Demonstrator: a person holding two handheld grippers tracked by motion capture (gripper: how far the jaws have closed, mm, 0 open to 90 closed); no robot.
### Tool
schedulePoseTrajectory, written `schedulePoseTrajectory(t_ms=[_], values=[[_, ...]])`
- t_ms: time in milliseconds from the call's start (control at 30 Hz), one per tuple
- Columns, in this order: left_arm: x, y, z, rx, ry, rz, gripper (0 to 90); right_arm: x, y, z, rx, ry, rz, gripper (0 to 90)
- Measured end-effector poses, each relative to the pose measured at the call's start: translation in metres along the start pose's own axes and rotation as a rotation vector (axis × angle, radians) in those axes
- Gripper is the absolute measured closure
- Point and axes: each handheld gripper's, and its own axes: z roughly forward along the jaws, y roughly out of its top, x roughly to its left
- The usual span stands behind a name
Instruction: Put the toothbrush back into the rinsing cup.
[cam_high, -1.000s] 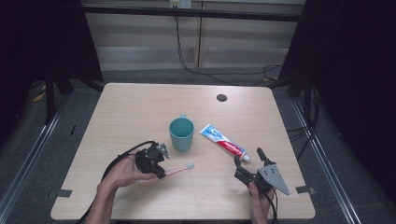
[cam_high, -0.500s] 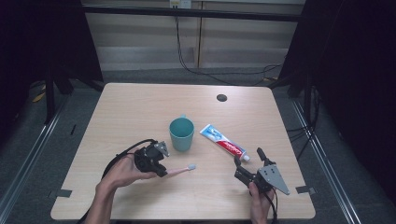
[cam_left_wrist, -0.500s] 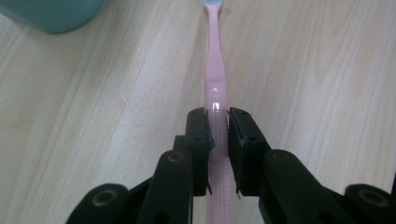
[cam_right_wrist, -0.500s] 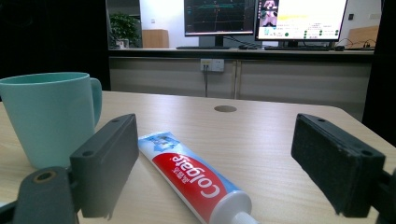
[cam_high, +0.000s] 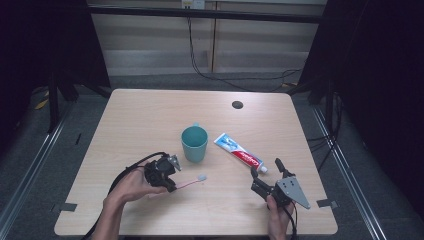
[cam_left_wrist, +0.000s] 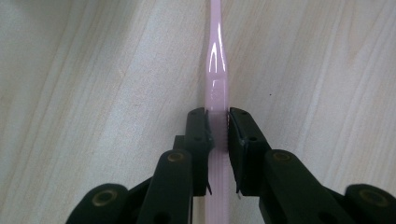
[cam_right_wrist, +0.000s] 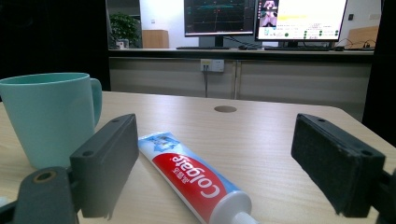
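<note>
On the wooden desk (cam_high: 150, 120), our left gripper (cam_left_wrist: 217, 135) clamps its fingers (cam_left_wrist: 198, 133) on the pink plastic toothbrush (cam_left_wrist: 216, 70); our right gripper (cam_right_wrist: 224, 158) fingers (cam_right_wrist: 109, 158) stand apart, facing the red-and-white toothpaste tube (cam_right_wrist: 196, 179).

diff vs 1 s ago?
Little moved. The left gripper stays shut on the pink toothbrush, whose head has shifted slightly right and a touch lower on the table. The right gripper stays open by the toothpaste tube. The teal mug is unchanged.

We lose the toothbrush (cam_left_wrist: 217, 70) head past twelve o'clock (left gripper view), and the toothpaste (cam_right_wrist: 194, 182) cap is cut off at six.
</note>
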Motion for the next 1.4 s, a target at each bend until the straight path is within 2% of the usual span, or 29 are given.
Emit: schedulePoseTrajectory(t_ms=[200, 300, 367, 467, 600, 633, 667, 767, 833, 1033, 1067, 1133, 1267, 1300, 1367, 1400], values=[[0.0, 0.003, 0.001, -0.001, 0.016, -0.004, 78.1, 0.0, 0.0, 0.0, -0.001, 0.0, -0.001, 14.3], [0.0, 0.006, 0.002, -0.002, 0.022, -0.001, 70.2, 0.0, 0.0, 0.0, -0.001, 0.0, -0.002, 14.3], [-0.001, 0.009, 0.003, -0.004, 0.022, 0.0, 69.9, 0.0, 0.0, 0.0, -0.001, 0.0, -0.002, 14.3], [-0.002, 0.011, 0.004, 0.0, 0.025, 0.014, 69.9, 0.0, 0.0, 0.0, -0.002, 0.001, 0.0, 14.3], [-0.01, 0.018, 0.009, -0.001, 0.066, 0.047, 66.6, 0.0, 0.0, 0.0, -0.002, 0.001, -0.001, 14.3], [-0.013, 0.02, 0.01, -0.004, 0.068, 0.052, 66.9, 0.0, 0.0, 0.0, -0.001, 0.001, 0.0, 14.3], [-0.013, 0.021, 0.009, 0.007, 0.069, 0.072, 68.2, 0.0, 0.0, 0.0, -0.002, 0.001, 0.001, 14.3], [-0.016, 0.023, 0.01, 0.019, 0.059, 0.094, 77.8, 0.0, 0.0, 0.0, -0.003, 0.0, 0.0, 14.3], [-0.015, 0.023, 0.009, 0.018, 0.05, 0.091, 78.5, 0.0, 0.0, 0.0, -0.005, -0.002, 0.0, 14.3], [-0.015, 0.023, 0.01, 0.013, 0.069, 0.086, 78.9, 0.0, 0.0, 0.0, -0.002, 0.001, 0.001, 14.3], [-0.015, 0.023, 0.01, -0.004, 0.072, 0.078, 78.8, 0.0, 0.0, 0.0, -0.002, 0.001, 0.001, 14.3], [-0.014, 0.021, 0.007, -0.034, 0.044, 0.065, 78.8, 0.0, 0.0, 0.0, -0.002, 0.001, 0.001, 14.3], [-0.013, 0.018, 0.002, -0.073, 0.032, 0.057, 78.8, 0.0, 0.0, 0.0, -0.002, 0.001, 0.0, 14.3], [-0.013, 0.016, -0.003, -0.103, 0.025, 0.059, 78.8, 0.0, 0.0, 0.0, -0.002, 0.001, 0.0, 14.3], [-0.013, 0.015, -0.005, -0.115, 0.026, 0.052, 78.8, 0.0, 0.0, 0.0, -0.002, 0.001, 0.0, 14.3], [-0.013, 0.014, -0.01, -0.152, 0.024, 0.048, 78.8, 0.0, 0.0, 0.0, -0.002, 0.001, -0.001, 14.3]])
